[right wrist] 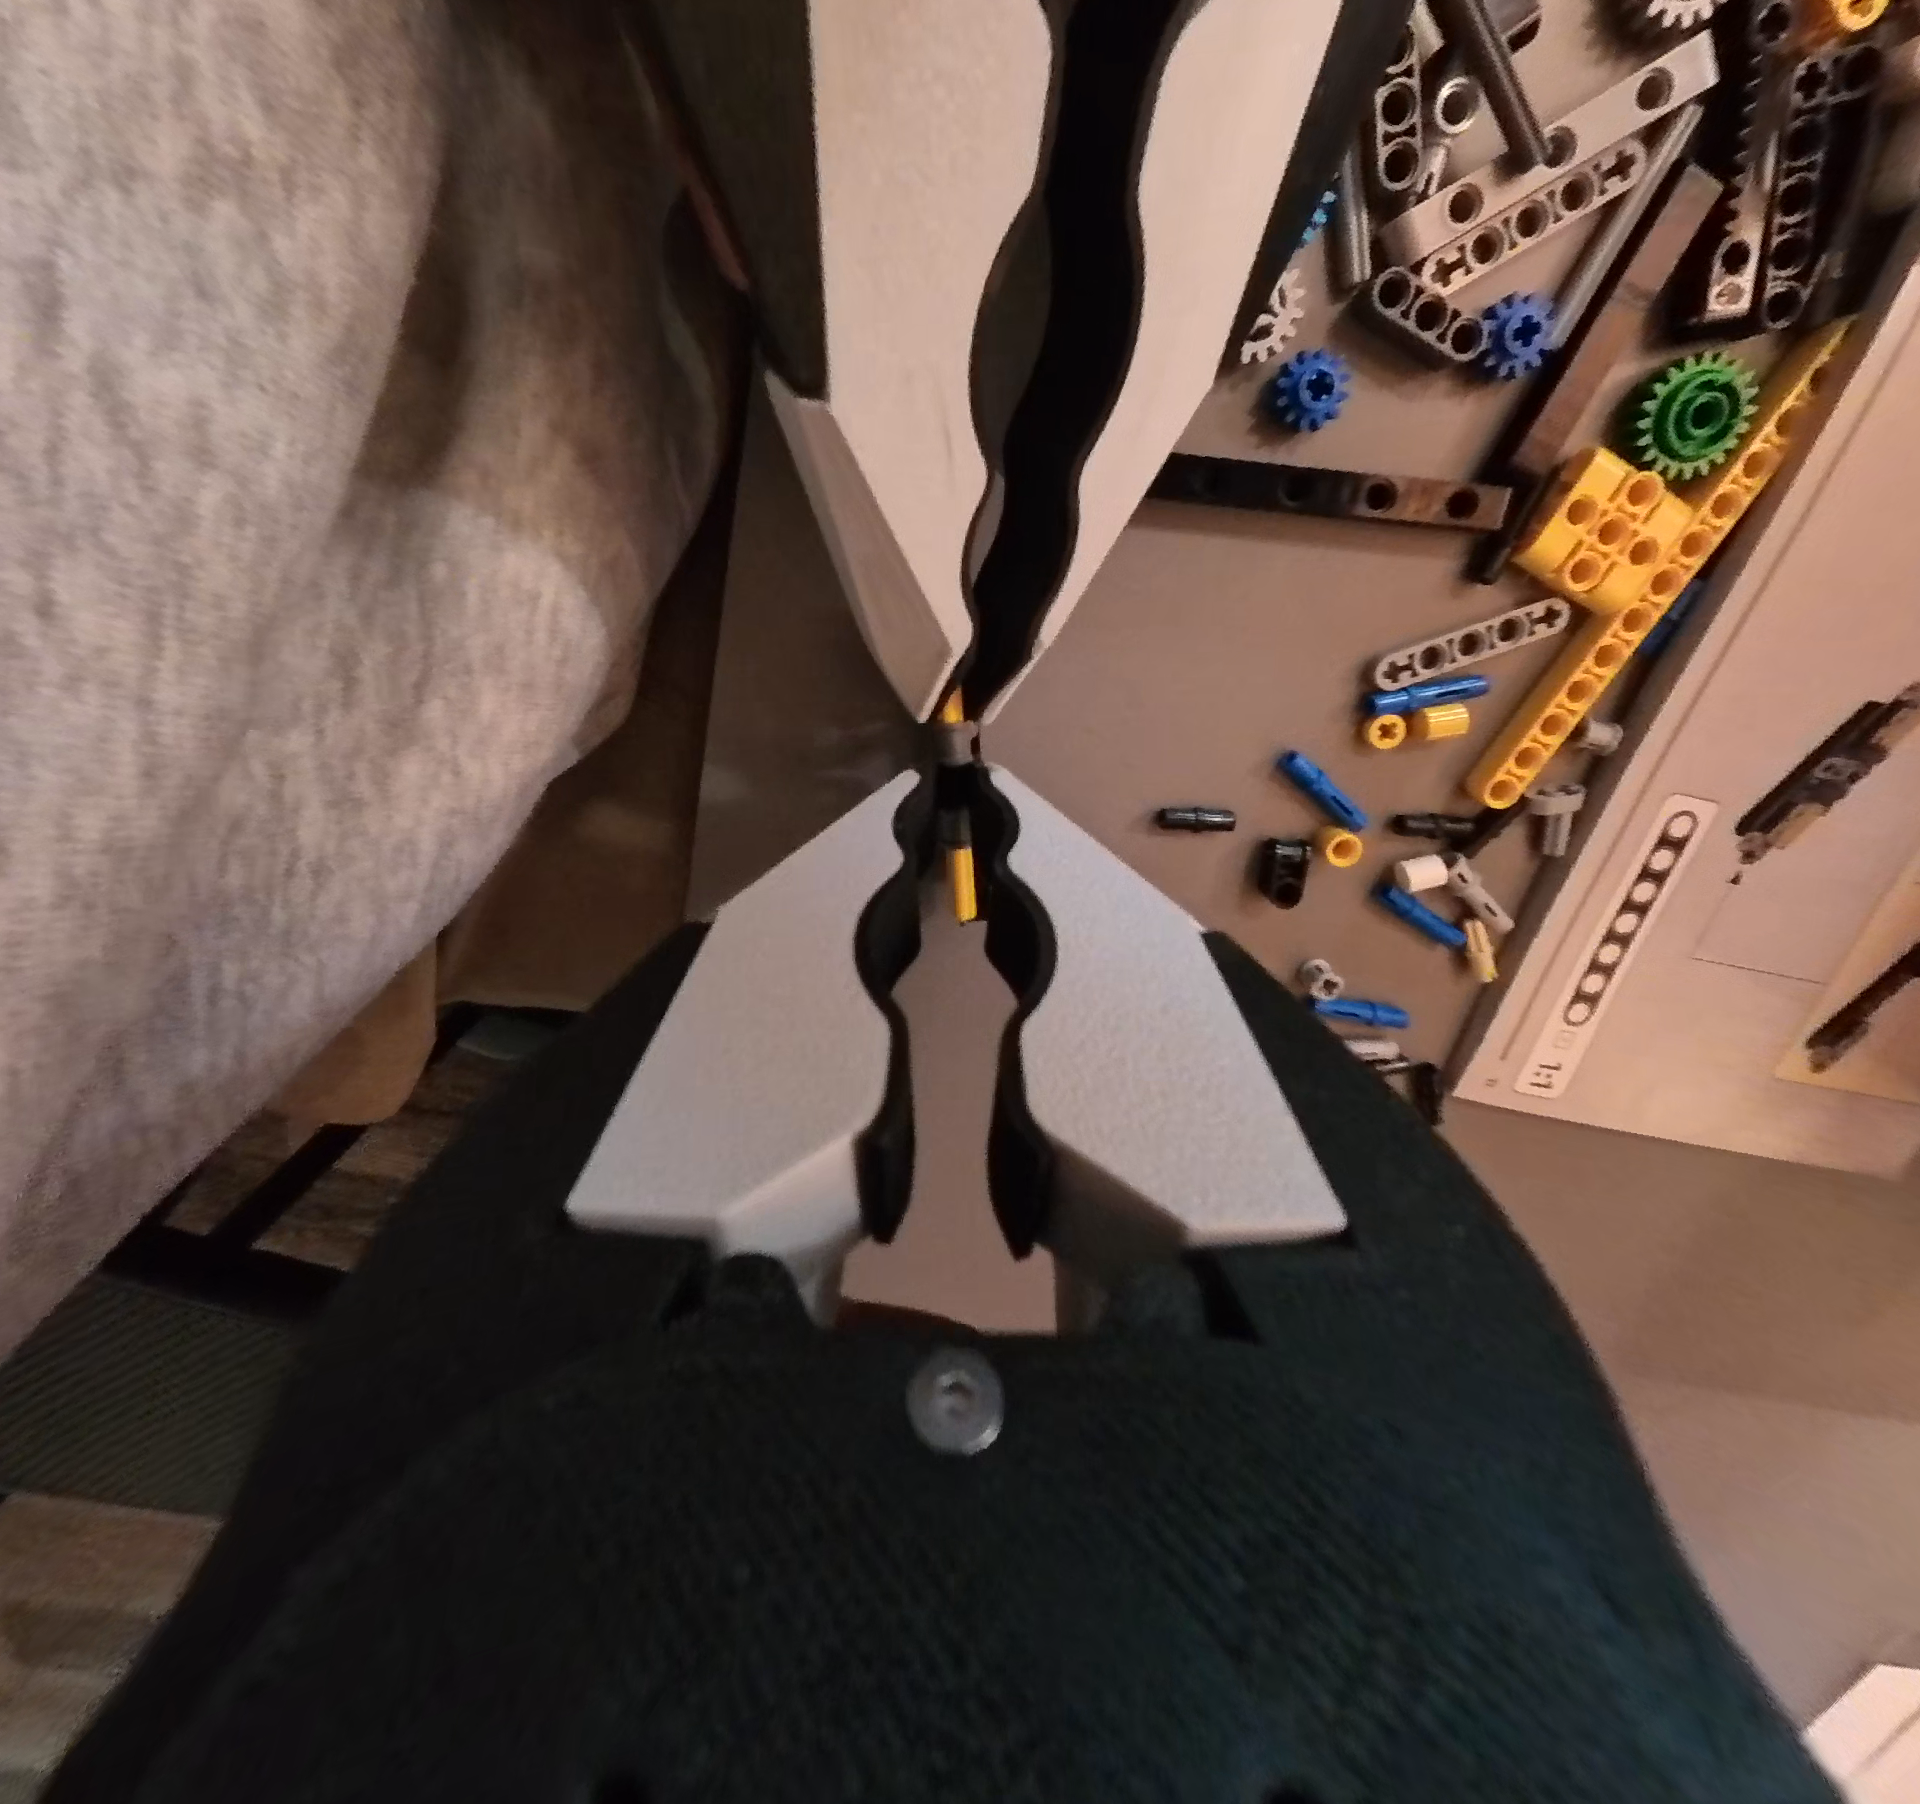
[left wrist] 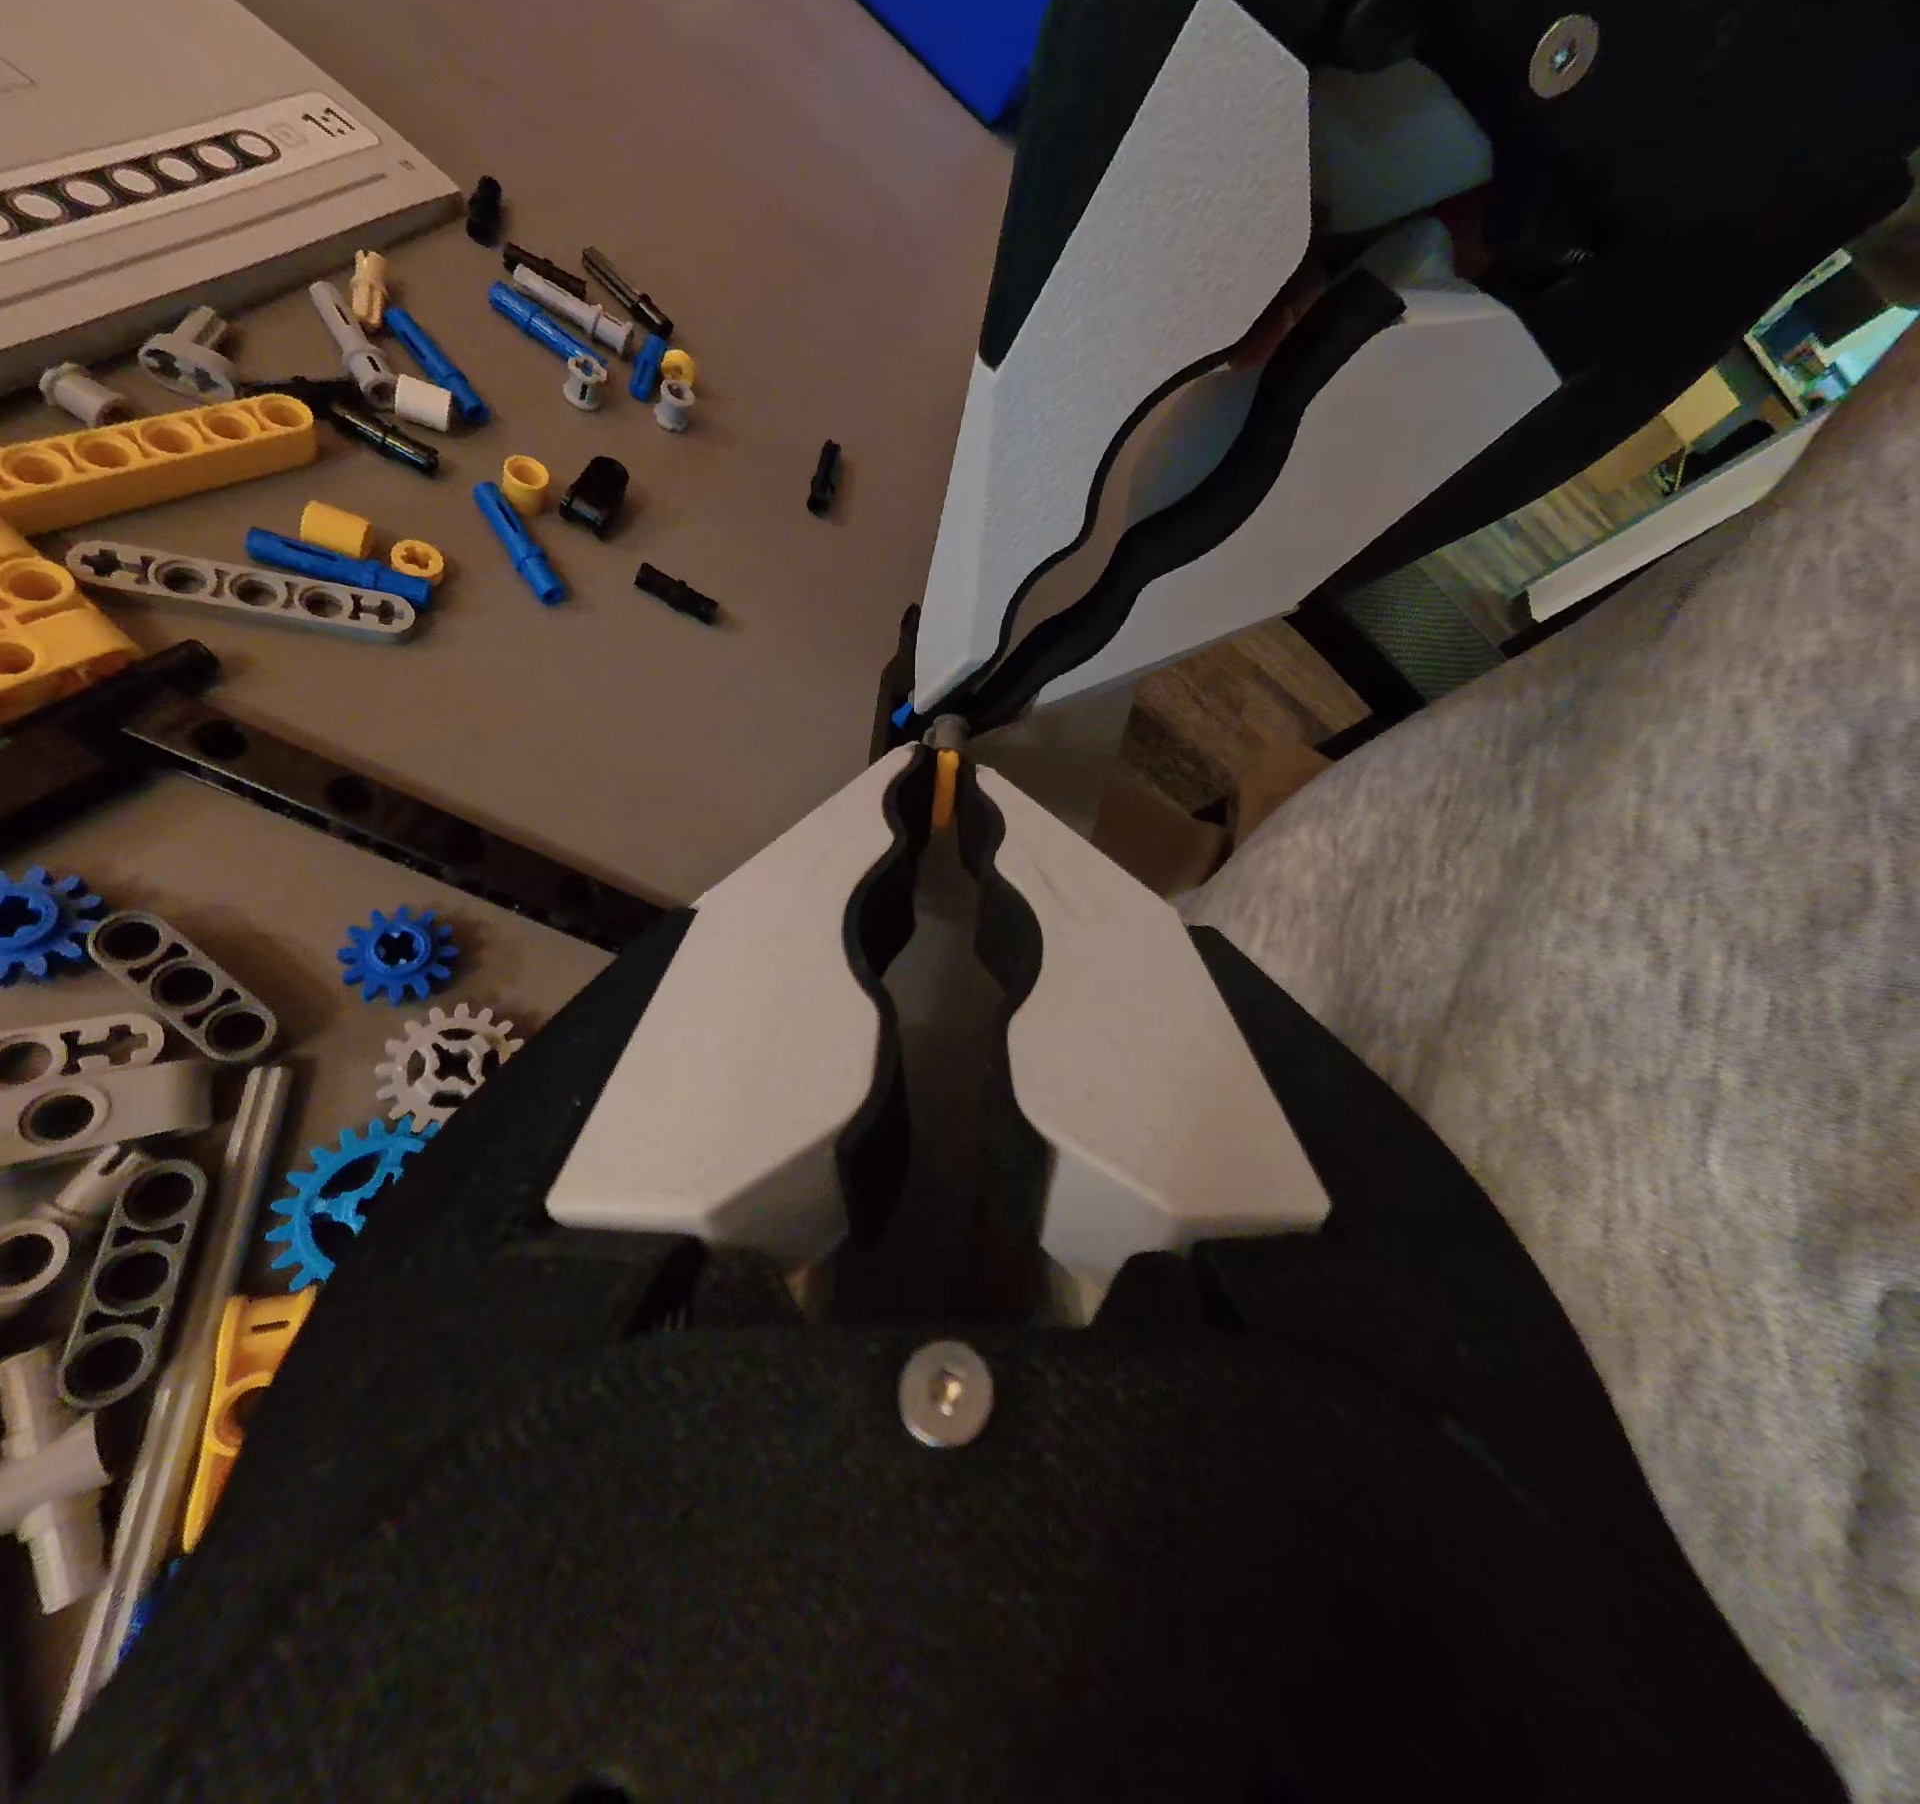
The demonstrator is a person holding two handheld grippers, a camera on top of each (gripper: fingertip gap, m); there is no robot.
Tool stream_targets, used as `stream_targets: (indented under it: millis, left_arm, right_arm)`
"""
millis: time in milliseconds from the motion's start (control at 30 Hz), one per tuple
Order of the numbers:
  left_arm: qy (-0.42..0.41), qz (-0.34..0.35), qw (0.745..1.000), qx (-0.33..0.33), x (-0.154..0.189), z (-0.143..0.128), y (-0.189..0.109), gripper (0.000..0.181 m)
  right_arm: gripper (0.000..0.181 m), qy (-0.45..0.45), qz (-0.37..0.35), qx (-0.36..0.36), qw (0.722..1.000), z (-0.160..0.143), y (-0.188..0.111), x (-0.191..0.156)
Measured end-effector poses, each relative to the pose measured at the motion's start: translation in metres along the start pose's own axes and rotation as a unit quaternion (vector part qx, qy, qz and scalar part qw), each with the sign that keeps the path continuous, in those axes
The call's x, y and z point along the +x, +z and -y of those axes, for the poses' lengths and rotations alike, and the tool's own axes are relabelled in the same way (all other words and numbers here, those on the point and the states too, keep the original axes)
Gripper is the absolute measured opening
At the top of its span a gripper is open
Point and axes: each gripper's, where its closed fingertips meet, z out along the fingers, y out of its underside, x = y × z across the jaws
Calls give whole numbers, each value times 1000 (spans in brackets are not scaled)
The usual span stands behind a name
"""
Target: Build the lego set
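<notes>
My two grippers meet tip to tip above the table edge. In the left wrist view my left gripper (left wrist: 940, 767) is shut on a thin yellow axle (left wrist: 943, 790), with a small grey bush (left wrist: 948, 728) at its tip. My right gripper (left wrist: 935, 700) comes in from above and touches that bush. In the right wrist view my right gripper (right wrist: 956, 798) is shut on a yellow axle (right wrist: 964, 881) with a dark section near the grey bush (right wrist: 956, 741). The left gripper (right wrist: 961, 689) pinches a yellow end beyond the bush. I cannot tell whether it is one axle or two.
Loose parts lie on the brown table: a yellow beam (left wrist: 156, 450), blue and grey gears (left wrist: 398, 954), pins, grey liftarms, and a yellow assembly (right wrist: 1600, 528) with a green gear (right wrist: 1694, 414). An instruction booklet (left wrist: 156, 144) lies at the back. A person's grey clothing (left wrist: 1558, 1027) is close beside the grippers.
</notes>
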Motion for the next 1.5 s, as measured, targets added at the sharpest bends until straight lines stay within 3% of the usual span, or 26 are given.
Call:
stream_targets:
  millis: [500,1500]
  left_arm:
    - [-24,-3,1000,8,-4,3,-1,3]
    - [-14,-7,1000,-2,-1,1,1,4]
  right_arm:
    - [4,30,98,7,995,0,-1,2]
    - [5,5,80,-9,997,-1,3,1]
